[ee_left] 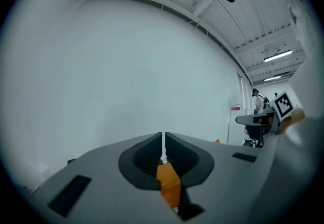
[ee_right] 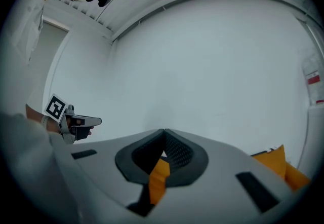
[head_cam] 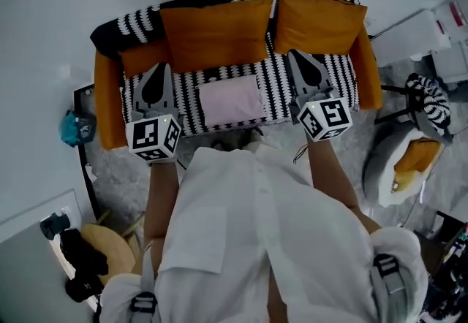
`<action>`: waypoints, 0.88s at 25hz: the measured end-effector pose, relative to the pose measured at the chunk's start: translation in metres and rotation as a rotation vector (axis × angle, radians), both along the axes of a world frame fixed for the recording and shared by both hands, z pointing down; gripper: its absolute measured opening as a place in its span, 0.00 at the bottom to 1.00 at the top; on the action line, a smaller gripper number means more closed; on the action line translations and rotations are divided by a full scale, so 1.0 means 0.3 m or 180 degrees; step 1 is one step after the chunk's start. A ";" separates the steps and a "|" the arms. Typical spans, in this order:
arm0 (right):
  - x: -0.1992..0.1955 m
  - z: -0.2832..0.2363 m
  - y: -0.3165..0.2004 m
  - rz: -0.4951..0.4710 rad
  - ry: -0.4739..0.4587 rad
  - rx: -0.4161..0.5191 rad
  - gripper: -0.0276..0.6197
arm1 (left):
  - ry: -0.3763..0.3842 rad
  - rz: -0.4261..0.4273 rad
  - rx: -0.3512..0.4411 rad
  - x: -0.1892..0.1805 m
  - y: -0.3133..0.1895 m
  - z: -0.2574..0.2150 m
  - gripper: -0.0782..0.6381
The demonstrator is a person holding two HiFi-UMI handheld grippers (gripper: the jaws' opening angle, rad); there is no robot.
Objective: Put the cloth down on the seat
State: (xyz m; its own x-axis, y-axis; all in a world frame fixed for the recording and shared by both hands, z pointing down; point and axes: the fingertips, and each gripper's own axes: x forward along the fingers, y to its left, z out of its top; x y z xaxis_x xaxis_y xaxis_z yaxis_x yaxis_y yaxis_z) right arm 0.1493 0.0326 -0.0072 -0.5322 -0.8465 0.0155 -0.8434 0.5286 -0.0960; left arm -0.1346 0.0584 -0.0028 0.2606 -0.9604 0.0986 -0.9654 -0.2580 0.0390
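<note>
The pink cloth (head_cam: 231, 101) lies flat on the striped seat (head_cam: 274, 88), between the left gripper (ee_left: 163, 139) and the right gripper (ee_right: 164, 134). Both have their jaws pressed together with nothing in them

Left hand-held gripper (ee_left: 163, 148) aimed at plain pale wall (ee_left: 126, 66), jaws pressed together. Orange tab (ee_left: 169, 185) just below them, in the grey housing. Ribbed ceiling (ee_left: 238, 20) with strip lights (ee_left: 277, 56) at upper right. Small red sign (ee_left: 235, 108) on wall; distant person (ee_left: 259, 100) far right.
</note>
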 end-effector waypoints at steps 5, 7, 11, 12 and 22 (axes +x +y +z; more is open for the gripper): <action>0.025 -0.078 -0.007 0.0023 -0.0060 0.0102 0.06 | 0.0019 -0.0011 0.0197 0.021 0.029 -0.090 0.15; 0.029 -0.088 -0.010 0.0022 -0.0054 0.0109 0.06 | 0.0030 -0.0025 0.0213 0.029 0.039 -0.092 0.15; 0.024 -0.103 -0.020 0.0000 0.0043 0.0152 0.05 | 0.0028 -0.0050 0.0227 0.039 0.047 -0.096 0.15; 0.024 -0.107 -0.019 -0.0010 0.0061 0.0165 0.05 | 0.0027 -0.0053 0.0233 0.040 0.050 -0.099 0.15; 0.024 -0.105 -0.016 -0.0053 0.0164 0.0191 0.05 | 0.0001 -0.0070 0.0250 0.037 0.049 -0.118 0.15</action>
